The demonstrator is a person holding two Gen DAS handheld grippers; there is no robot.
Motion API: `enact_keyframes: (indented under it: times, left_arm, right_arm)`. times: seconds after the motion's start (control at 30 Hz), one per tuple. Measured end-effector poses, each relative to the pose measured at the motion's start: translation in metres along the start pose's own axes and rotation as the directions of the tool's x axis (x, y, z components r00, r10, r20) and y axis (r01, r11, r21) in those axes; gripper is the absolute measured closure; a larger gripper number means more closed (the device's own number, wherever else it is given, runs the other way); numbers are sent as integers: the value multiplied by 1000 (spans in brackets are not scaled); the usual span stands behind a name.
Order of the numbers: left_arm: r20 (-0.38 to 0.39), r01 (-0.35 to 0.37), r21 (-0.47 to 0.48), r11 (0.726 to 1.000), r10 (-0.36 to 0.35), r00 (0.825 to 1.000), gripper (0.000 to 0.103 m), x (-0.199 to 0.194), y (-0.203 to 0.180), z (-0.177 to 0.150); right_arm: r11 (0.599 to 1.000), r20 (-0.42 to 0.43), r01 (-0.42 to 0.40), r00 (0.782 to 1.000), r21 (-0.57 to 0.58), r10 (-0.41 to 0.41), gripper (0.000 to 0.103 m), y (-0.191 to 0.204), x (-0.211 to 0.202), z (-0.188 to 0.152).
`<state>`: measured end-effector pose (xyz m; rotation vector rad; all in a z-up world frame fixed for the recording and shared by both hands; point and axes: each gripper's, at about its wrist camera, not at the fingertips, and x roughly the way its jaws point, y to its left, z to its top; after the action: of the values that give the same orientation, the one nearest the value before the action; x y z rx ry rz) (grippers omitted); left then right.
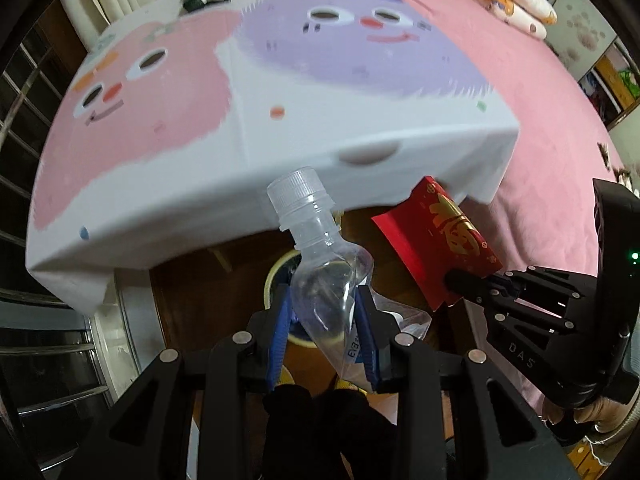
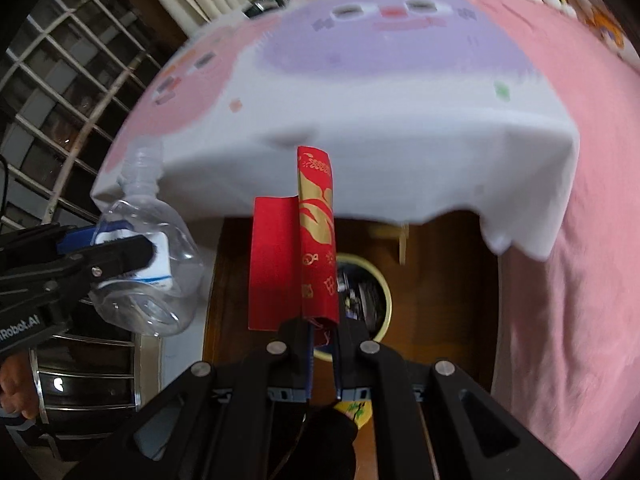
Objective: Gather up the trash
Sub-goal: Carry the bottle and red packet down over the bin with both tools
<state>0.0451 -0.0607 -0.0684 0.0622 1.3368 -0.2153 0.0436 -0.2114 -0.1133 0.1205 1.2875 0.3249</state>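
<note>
Left hand-held gripper (image 1: 325,312) clamps crushed bottle (image 1: 320,276), centre frame; right hand-held gripper (image 2: 322,330) pinches red envelope (image 2: 296,256). Both above yellow-rimmed bin (image 2: 382,276), lower centre: centre over opening, then release.

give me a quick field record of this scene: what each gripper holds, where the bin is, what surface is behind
left gripper: shut on a clear plastic bottle, cap on, body squashed
right gripper: shut on a red envelope with gold print
bin: yellow-rimmed, on the brown floor below both grippers, trash already inside
behind: bed edge with a cartoon-face sheet, over a pink cover
task stage: both items held above the bin, not yet dropped
</note>
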Motion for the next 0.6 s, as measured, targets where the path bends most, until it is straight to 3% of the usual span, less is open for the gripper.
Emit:
enact_keyframes:
  times: [0.27,0.6]
  left_arm:
    - [-76,4,32,999,-2,997,73,68,11,-16]
    - [-162,9,50,999,0,987,73,198,22,-29]
  right_arm:
    - [995,-89,68,994,79,-61,96,-14,69,-27]
    - [986,-160,105,984,126,-84,96,-29,169,-43]
